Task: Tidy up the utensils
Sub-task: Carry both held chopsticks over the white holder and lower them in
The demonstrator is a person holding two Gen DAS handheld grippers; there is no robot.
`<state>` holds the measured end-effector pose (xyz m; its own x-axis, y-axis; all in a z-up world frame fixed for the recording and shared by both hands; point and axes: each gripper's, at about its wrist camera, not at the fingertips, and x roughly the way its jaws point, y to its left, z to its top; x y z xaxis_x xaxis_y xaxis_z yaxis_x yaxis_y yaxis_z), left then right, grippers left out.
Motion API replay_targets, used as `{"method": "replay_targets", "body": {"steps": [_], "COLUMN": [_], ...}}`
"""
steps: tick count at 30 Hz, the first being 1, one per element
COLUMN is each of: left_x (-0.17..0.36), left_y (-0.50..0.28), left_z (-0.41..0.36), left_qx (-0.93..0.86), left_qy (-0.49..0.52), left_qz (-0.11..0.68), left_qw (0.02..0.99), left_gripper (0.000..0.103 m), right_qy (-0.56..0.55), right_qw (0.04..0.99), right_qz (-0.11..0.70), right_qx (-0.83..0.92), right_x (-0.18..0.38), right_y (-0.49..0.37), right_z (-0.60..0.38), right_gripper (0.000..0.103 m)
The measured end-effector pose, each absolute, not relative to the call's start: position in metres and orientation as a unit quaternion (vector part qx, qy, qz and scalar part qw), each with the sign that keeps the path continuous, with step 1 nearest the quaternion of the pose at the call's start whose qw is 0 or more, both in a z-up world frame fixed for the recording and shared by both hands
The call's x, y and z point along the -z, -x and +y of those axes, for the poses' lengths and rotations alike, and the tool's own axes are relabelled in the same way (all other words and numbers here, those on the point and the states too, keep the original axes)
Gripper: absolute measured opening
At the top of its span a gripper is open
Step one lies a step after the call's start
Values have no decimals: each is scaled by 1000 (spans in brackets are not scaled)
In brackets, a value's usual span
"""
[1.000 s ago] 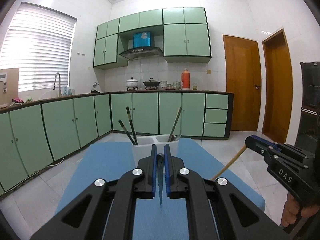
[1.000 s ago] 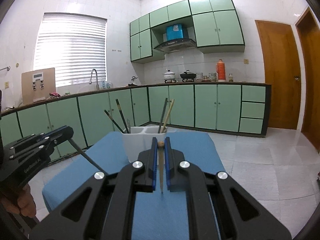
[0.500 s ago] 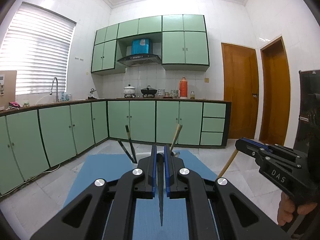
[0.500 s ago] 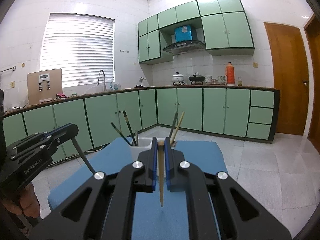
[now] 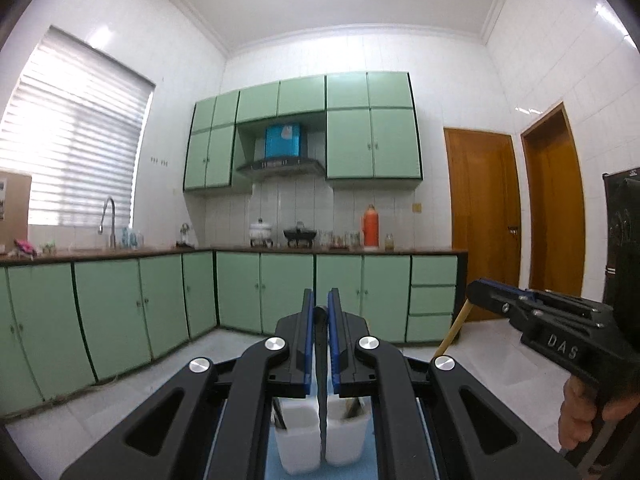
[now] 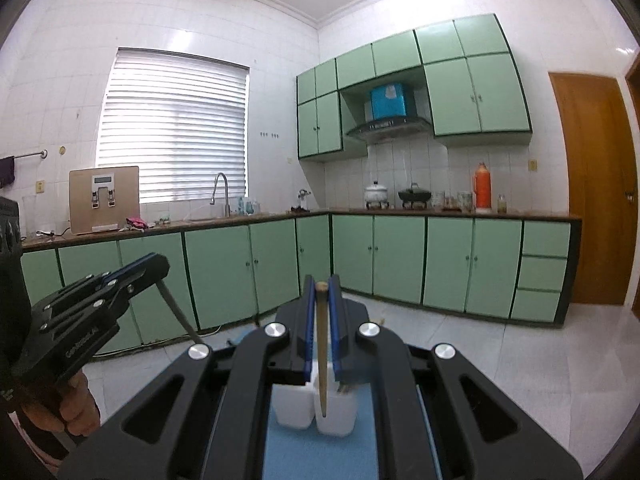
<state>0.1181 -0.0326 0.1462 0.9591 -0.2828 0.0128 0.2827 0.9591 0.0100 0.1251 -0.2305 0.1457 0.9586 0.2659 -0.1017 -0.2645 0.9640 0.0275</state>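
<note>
My left gripper [image 5: 319, 296] is shut on a dark chopstick [image 5: 322, 392] that hangs point-down between its pads. Under its tip stands the white two-compartment holder [image 5: 298, 444]; the utensils inside are mostly hidden by the gripper body. My right gripper [image 6: 321, 282] is shut on a light wooden chopstick [image 6: 321, 360], which hangs over the holder [image 6: 294, 406], above its right compartment. Each gripper also shows in the other's view: the right gripper [image 5: 476, 290] with its wooden stick [image 5: 452, 332], and the left gripper [image 6: 154, 266] with its dark stick [image 6: 178, 314].
The holder stands on a blue mat [image 6: 288, 454] over a low table. Green cabinets [image 5: 280, 292] and a counter with pots, a sink tap [image 6: 220, 192] and an orange flask [image 6: 482, 186] line the far walls. A person's hand [image 6: 68, 404] holds each gripper.
Both grippers have risen with their chopsticks still clamped. The holder and blue mat have dropped low in both views, now mostly hidden under the fingers.
</note>
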Motion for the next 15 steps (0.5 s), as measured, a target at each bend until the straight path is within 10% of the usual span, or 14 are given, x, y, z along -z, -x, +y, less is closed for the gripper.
{"method": "replay_targets", "body": {"steps": [15], "left_x": [-117], "left_y": [-237], "left_z": [-54], "left_qx": [109], "left_qy": [-6], "left_qz": [10], "left_qw": [994], "left_gripper": [7], "right_qy": [-4], "right_qw": [989], "right_qz": [85], "right_qx": [-117], "right_x": [-122], "right_y": [-241], "right_z": [-216], "right_gripper": [6]}}
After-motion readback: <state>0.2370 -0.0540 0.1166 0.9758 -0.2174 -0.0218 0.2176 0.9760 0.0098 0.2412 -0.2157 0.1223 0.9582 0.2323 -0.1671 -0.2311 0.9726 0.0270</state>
